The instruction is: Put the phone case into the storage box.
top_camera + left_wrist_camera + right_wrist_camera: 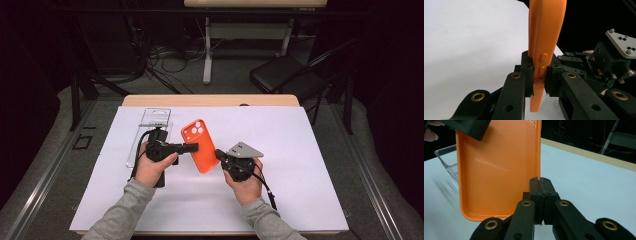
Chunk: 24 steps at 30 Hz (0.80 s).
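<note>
An orange phone case (200,145) hangs tilted above the white sheet, held between both grippers. My left gripper (192,147) is shut on its left long edge; in the left gripper view the pads (529,72) pinch the case (546,30) edge-on by the side buttons. My right gripper (219,153) is shut on the case's right side wall. In the right gripper view the jaws (540,186) meet on that wall, and the case's hollow inside (499,170) faces the camera. The left gripper's jaw (469,127) shows at that view's top left.
A clear plastic package (150,130) lies on the white sheet (300,165) just left of my left hand, also seen as a clear tray (446,160). The wooden table edge (210,100) runs along the back. A black chair (285,75) stands beyond it.
</note>
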Motion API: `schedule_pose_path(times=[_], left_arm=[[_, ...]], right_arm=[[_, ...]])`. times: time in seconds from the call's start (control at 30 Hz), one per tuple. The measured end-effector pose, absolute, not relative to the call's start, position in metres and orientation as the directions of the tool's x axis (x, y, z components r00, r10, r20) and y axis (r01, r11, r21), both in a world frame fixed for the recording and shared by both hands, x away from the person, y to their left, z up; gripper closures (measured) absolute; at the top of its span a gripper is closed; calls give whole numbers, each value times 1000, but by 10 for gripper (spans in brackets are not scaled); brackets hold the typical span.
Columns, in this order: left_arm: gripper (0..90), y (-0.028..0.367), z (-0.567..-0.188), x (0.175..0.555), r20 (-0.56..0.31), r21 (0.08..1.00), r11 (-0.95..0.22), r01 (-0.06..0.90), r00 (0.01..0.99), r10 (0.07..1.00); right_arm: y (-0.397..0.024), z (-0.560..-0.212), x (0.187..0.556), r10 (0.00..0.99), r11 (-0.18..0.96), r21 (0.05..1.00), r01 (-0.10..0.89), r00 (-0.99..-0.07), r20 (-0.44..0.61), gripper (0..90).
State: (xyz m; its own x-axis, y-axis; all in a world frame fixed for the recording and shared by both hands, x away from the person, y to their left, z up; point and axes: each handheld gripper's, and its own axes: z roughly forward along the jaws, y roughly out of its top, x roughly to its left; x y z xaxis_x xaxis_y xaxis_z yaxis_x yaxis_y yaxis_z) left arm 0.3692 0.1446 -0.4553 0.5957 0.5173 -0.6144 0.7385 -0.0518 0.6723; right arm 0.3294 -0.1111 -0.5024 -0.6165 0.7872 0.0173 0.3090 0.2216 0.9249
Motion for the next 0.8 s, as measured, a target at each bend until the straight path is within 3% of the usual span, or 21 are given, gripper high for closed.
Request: schedule_pose_path(times=[0.8], left_arm=[[813,146,-457,370,-621,659,-39,751,573,536]], right_arm=[[-111,-503,330,780,213,924,316,-625,34,881]])
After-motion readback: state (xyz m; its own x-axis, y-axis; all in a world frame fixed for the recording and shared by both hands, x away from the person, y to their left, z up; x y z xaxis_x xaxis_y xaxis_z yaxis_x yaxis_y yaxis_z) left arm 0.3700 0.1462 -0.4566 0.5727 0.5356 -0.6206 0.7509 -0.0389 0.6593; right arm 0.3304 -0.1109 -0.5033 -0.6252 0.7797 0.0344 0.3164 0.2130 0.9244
